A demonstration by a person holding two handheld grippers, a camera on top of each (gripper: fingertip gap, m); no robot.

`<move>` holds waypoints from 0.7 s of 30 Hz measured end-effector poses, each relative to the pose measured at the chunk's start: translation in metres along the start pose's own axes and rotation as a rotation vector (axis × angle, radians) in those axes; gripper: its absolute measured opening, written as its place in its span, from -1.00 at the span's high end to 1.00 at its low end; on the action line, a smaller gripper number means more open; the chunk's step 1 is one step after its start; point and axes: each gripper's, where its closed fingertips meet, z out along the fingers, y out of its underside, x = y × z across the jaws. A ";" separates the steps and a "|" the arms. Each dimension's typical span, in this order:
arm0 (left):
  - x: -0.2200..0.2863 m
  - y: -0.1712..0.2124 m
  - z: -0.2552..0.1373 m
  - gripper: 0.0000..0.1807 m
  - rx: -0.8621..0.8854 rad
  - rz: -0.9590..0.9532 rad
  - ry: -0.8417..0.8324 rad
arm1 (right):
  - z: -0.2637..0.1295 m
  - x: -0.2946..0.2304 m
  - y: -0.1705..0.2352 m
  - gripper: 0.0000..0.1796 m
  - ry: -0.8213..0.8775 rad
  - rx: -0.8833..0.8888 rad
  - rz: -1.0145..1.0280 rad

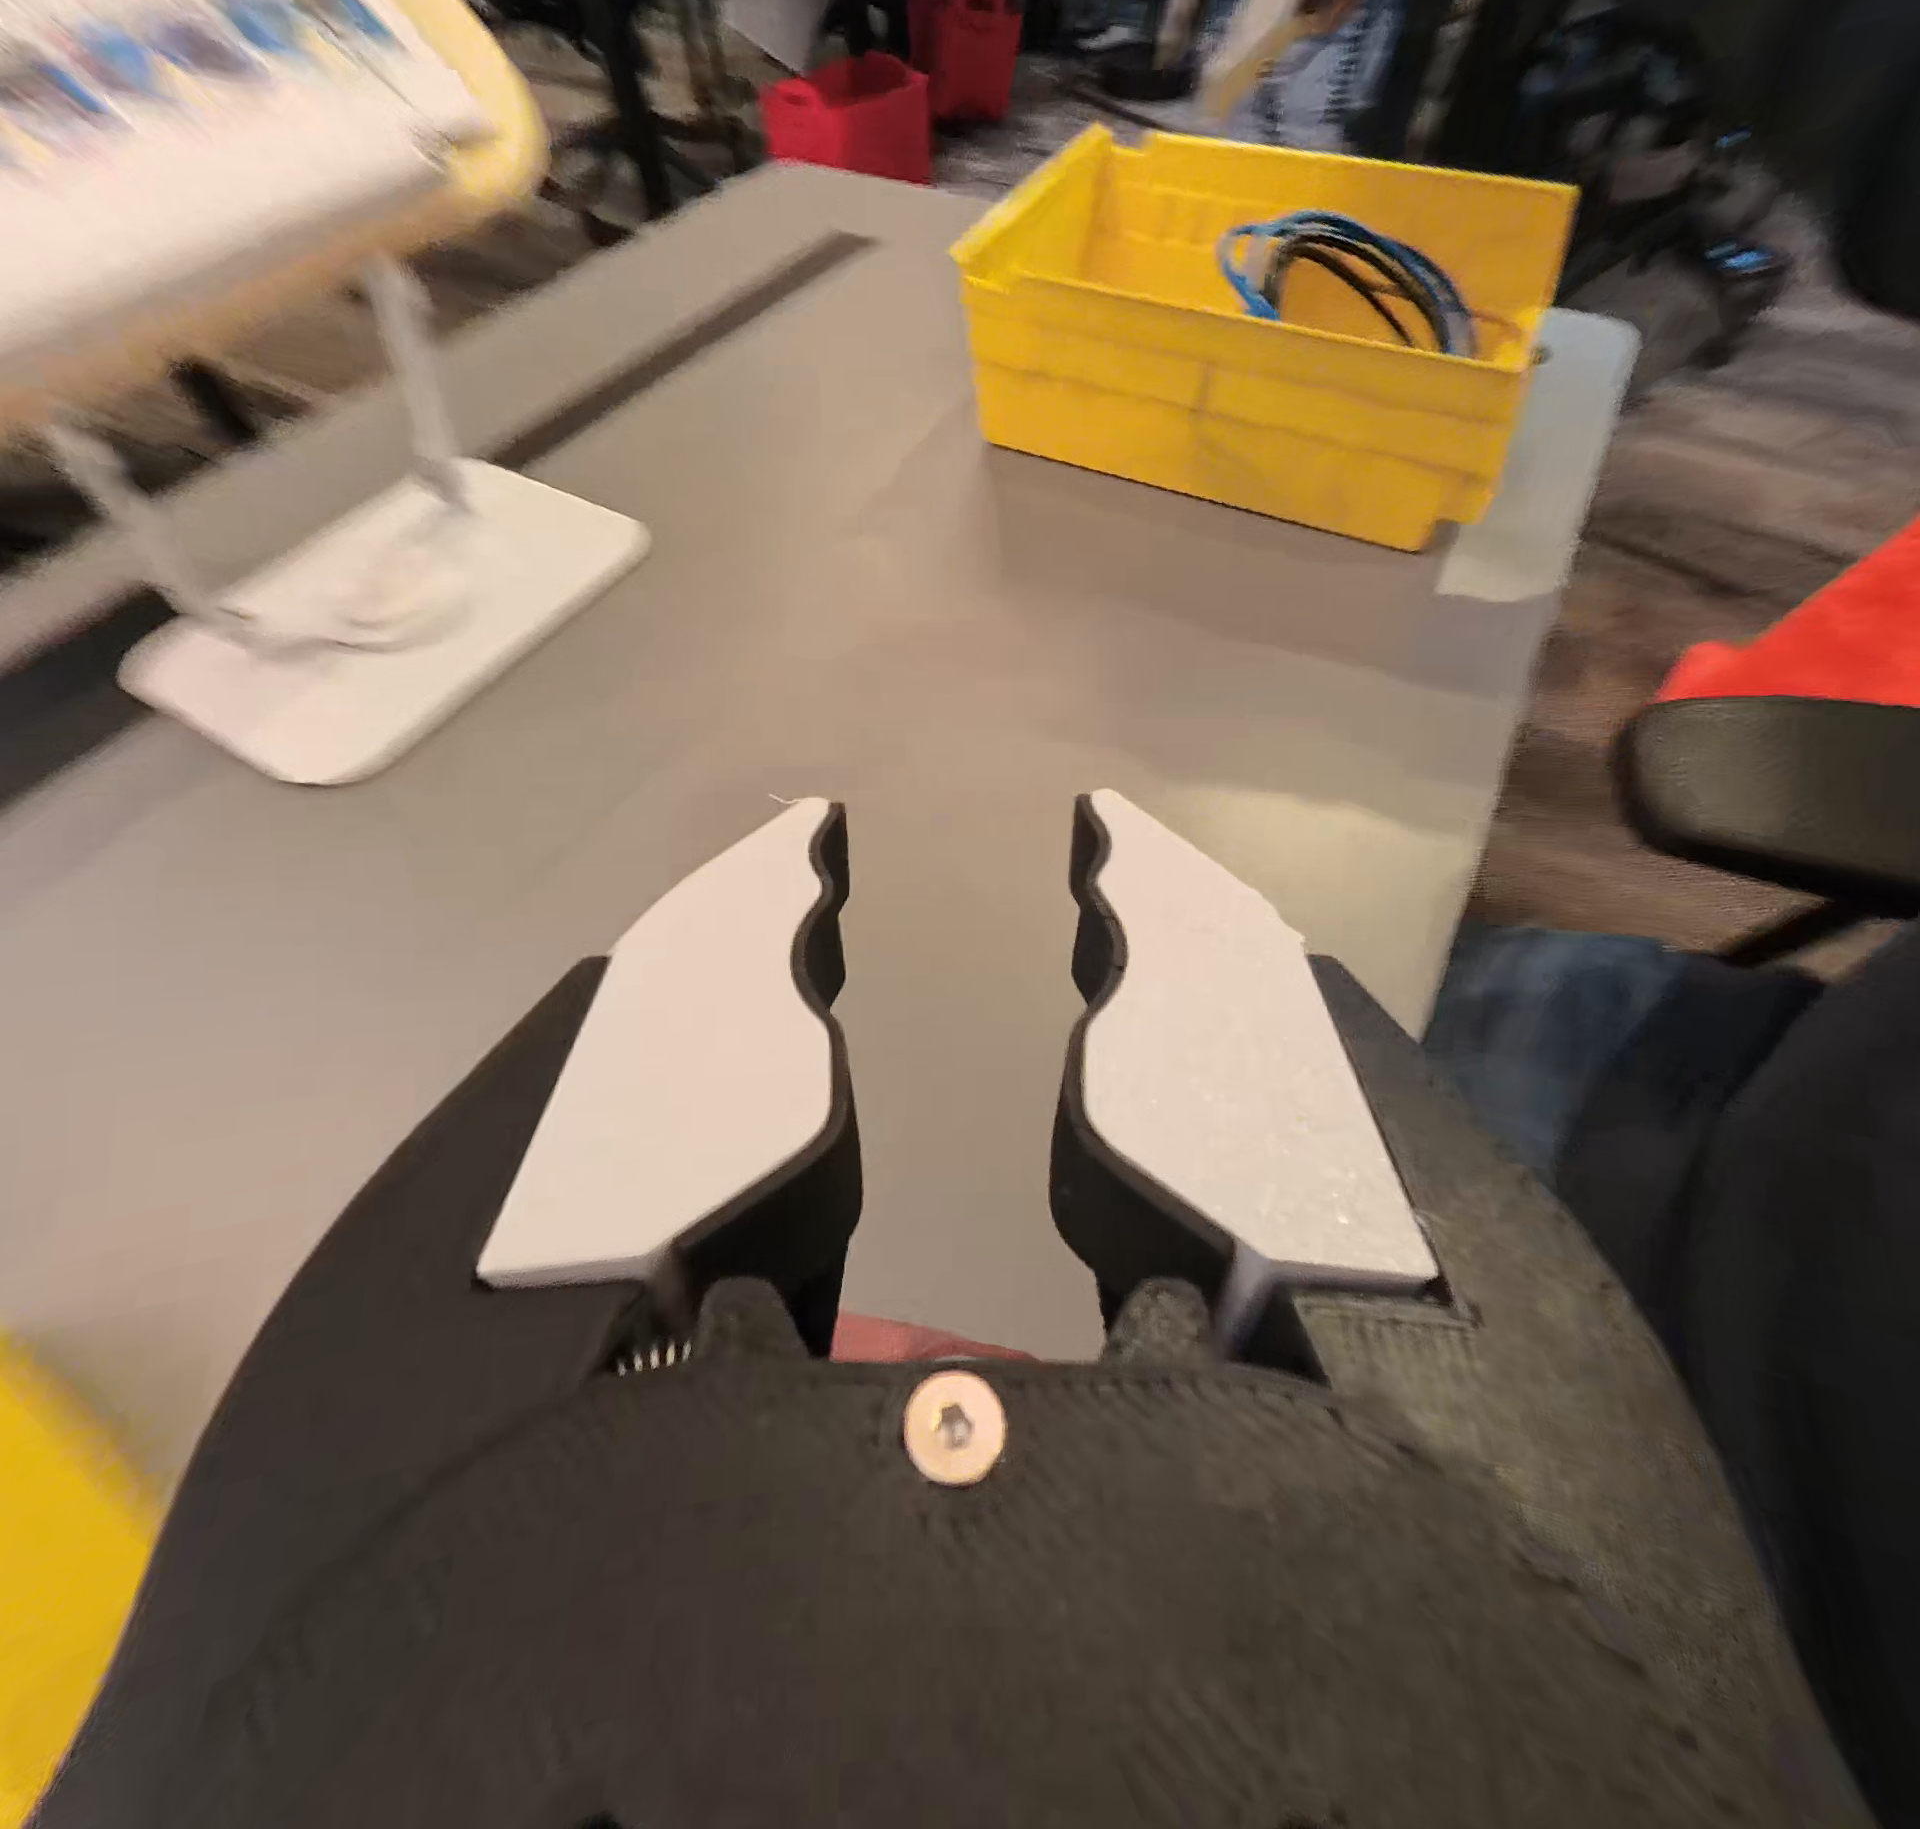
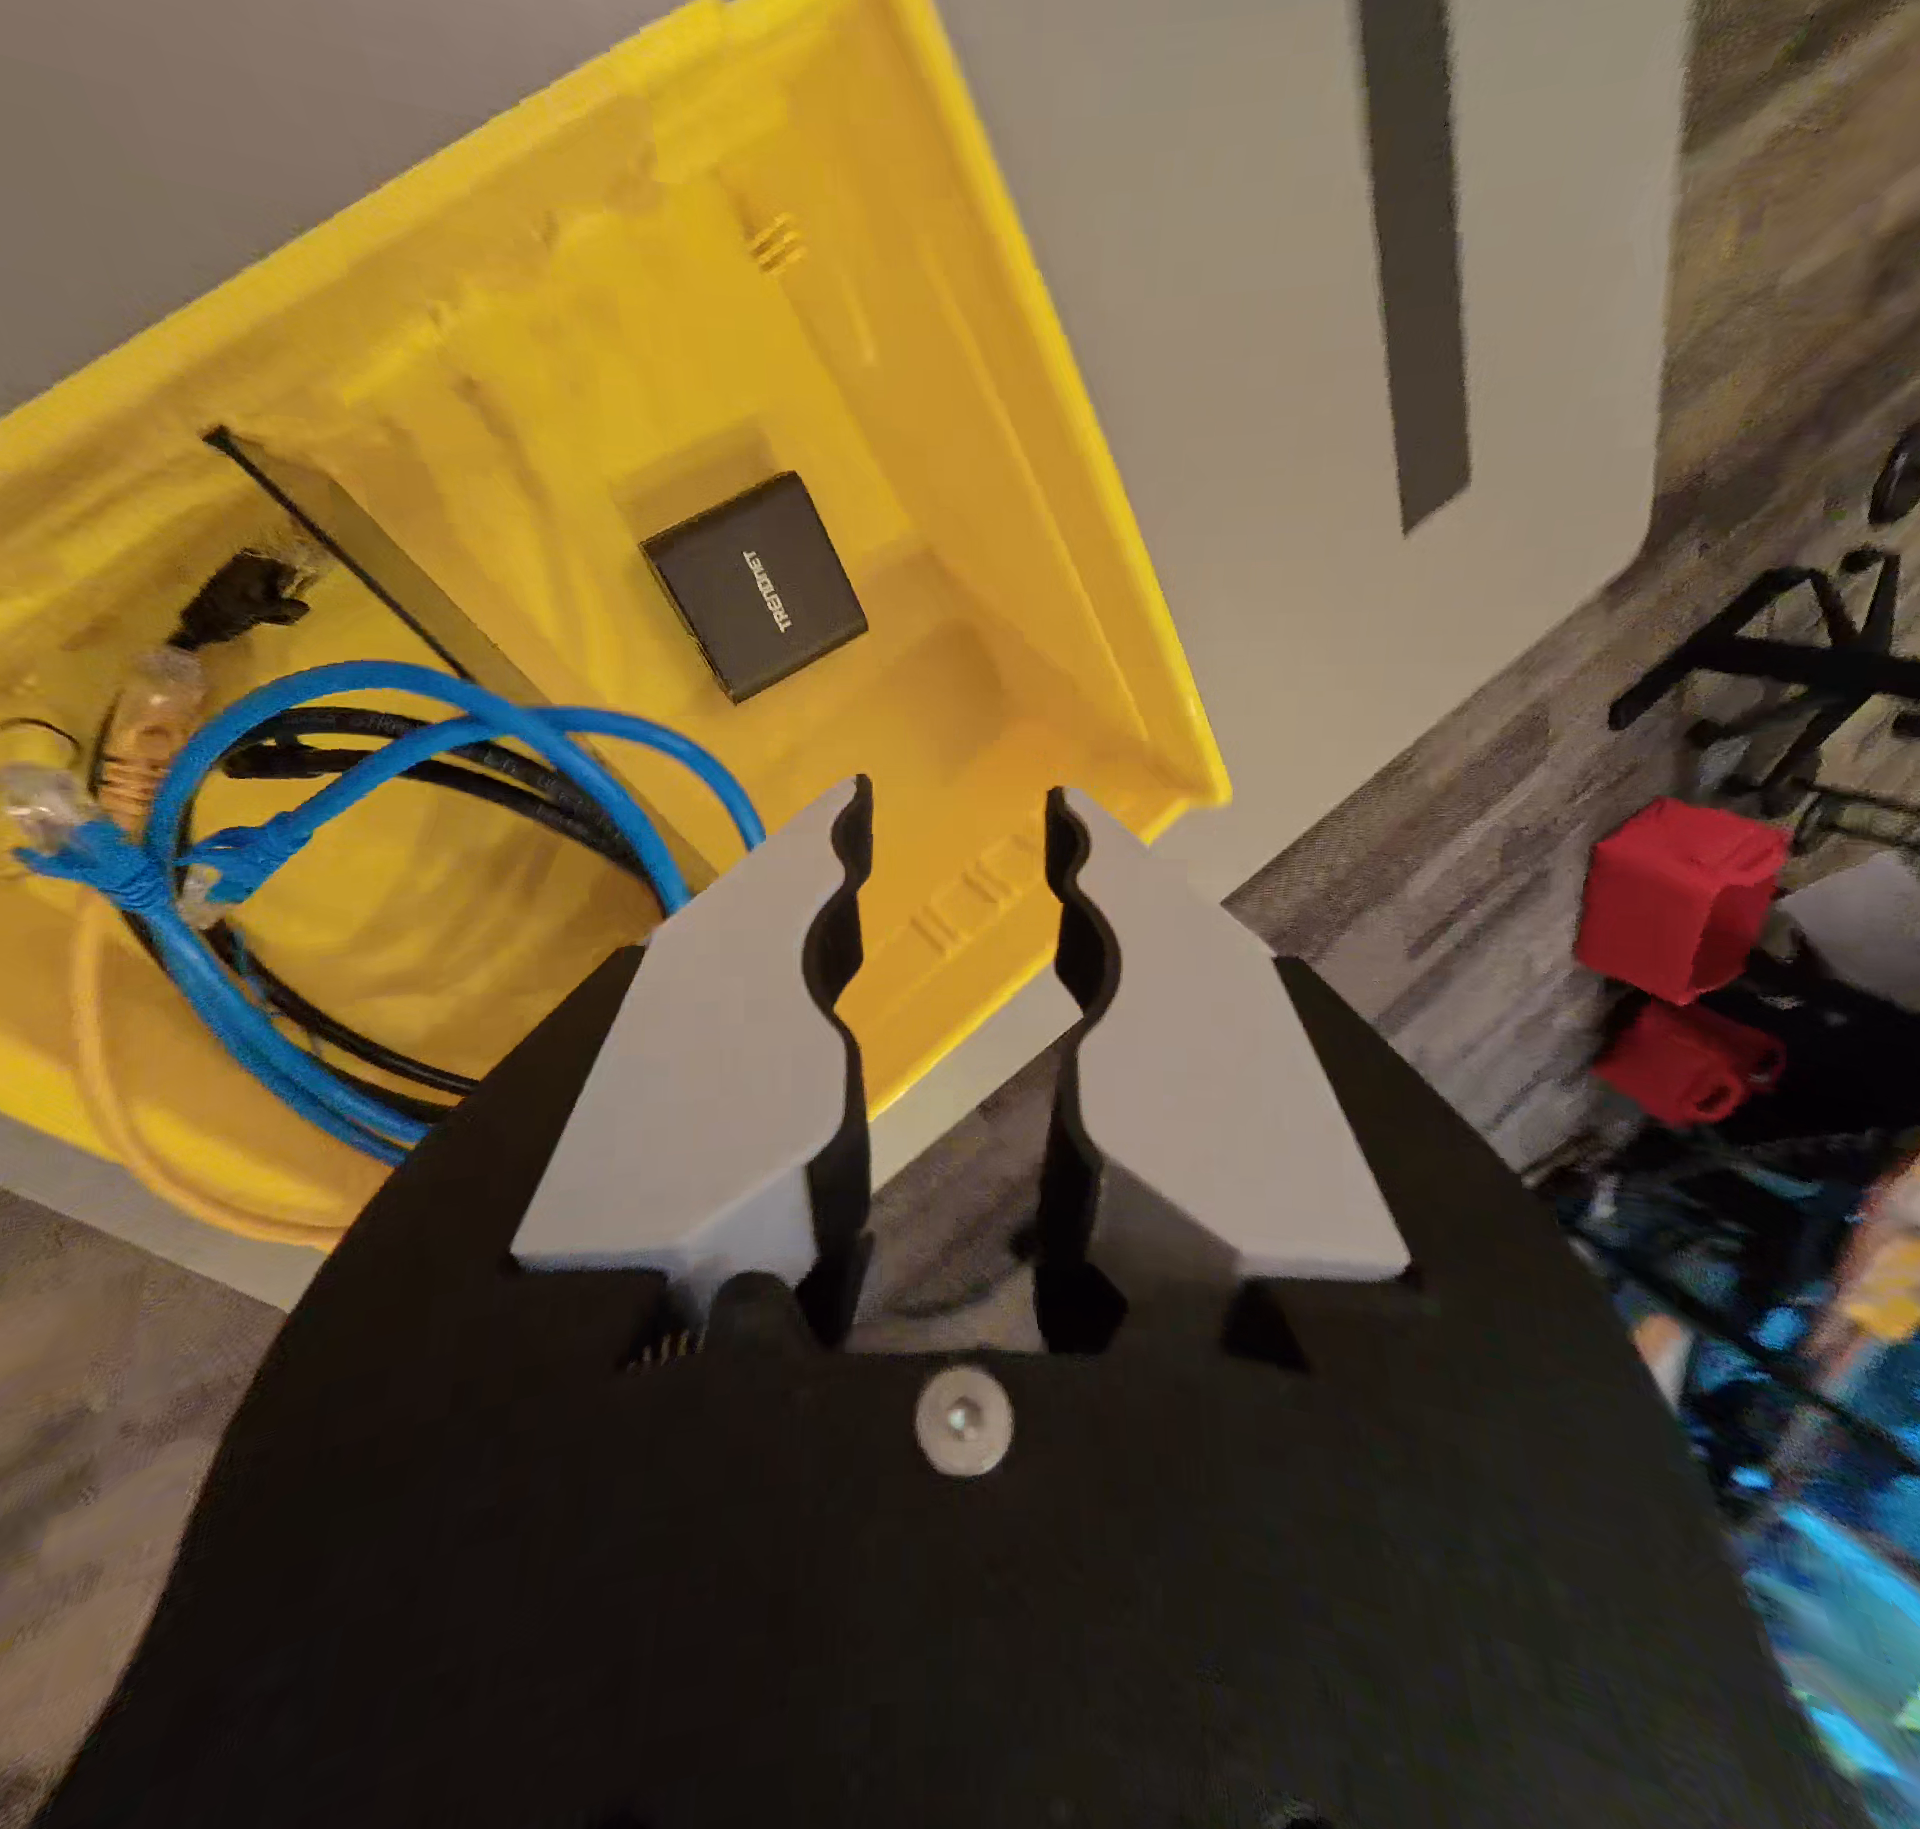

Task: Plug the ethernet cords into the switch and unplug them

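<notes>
Switch [image 2: 753,586] in bin [image 2: 966,252] nr edge; right hand-held gripper [image 2: 954,792] empty above.

White lettering is showing on the top of the black switch [image 2: 753,586], which is lying in the yellow bin [image 2: 935,325]. The tilted board [image 1: 208,65] is showing only blurred, unreadable blue marks.
</notes>
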 end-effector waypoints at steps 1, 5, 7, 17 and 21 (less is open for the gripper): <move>-0.009 -0.005 -0.011 0.54 0.005 0.023 -0.047 | -0.009 0.002 0.009 0.60 0.016 0.036 0.063; -0.056 -0.013 -0.074 0.48 0.041 0.020 -0.250 | -0.032 0.009 0.047 0.45 0.153 0.175 0.244; -0.082 -0.008 -0.108 0.40 0.060 -0.029 -0.362 | -0.036 -0.004 0.064 0.35 0.138 0.240 0.340; -0.168 0.100 -0.250 0.21 -0.113 -0.121 -0.849 | -0.011 -0.057 0.141 0.34 0.144 0.373 0.687; -0.183 0.131 -0.291 0.17 -0.189 -0.115 -1.001 | -0.004 -0.068 0.146 0.36 0.115 0.427 0.748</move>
